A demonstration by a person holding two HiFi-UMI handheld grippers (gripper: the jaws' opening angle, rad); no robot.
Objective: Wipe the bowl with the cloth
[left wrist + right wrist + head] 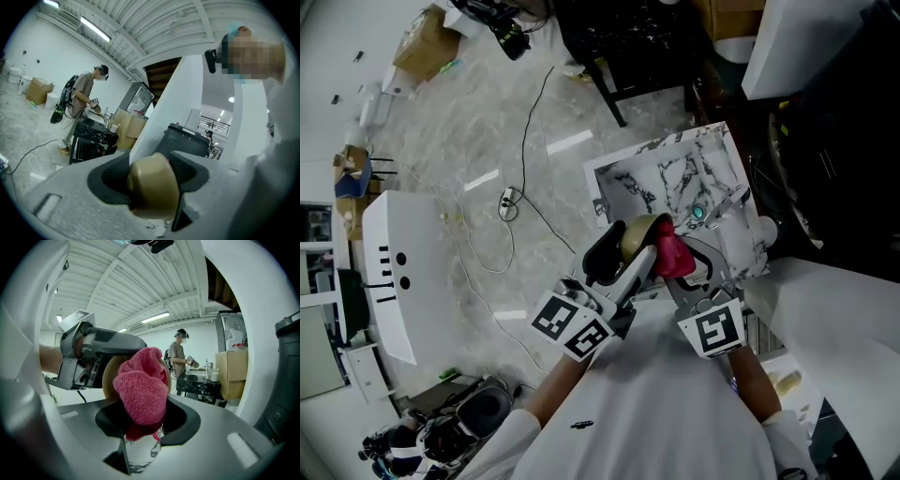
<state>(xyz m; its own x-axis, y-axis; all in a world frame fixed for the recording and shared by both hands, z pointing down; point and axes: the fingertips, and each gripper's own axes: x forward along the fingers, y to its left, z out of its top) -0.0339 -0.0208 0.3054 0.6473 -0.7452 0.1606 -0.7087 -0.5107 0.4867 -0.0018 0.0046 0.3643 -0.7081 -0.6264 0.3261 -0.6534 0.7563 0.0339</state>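
Note:
My left gripper (623,251) is shut on a tan bowl (636,235), held in the air over the marble table (675,178). In the left gripper view the bowl (152,187) fills the gap between the jaws, its rounded outside toward the camera. My right gripper (680,262) is shut on a bunched pink cloth (672,251). The cloth (143,390) presses against the bowl's (110,373) open side in the right gripper view, with the left gripper's body (91,355) behind it.
A small teal object (698,213) lies on the marble table. A cable (525,159) runs over the floor to a plug (508,203). A white unit (394,272) stands at left. A person (82,105) works at a dark table far off.

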